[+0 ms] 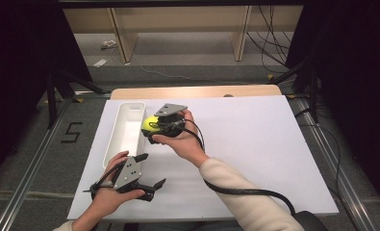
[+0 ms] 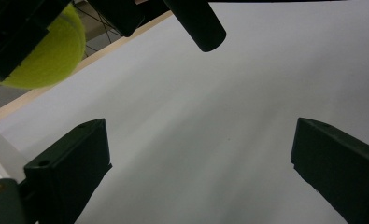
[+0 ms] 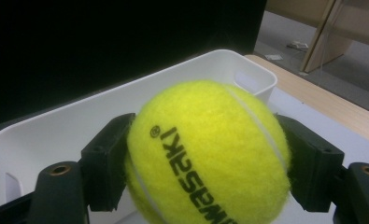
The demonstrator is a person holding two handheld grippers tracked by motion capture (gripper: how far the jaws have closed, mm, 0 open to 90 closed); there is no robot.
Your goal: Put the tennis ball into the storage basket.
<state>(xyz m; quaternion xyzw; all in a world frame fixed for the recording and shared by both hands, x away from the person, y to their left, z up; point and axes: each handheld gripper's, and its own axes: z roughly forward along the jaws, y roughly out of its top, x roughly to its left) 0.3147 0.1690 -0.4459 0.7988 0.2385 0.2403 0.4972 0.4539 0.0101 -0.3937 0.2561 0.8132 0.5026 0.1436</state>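
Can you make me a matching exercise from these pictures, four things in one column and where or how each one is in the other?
Things:
1. tennis ball
2. white tray
3. left gripper
4. right gripper

States:
A. fingers spread apart, nothing between them
B. lies lengthwise on the white sheet, left of the ball
C. yellow, clamped between two black fingers
D. held beside the tray's right rim, shut on the ball

Pairs: 1-C, 2-B, 3-A, 4-D
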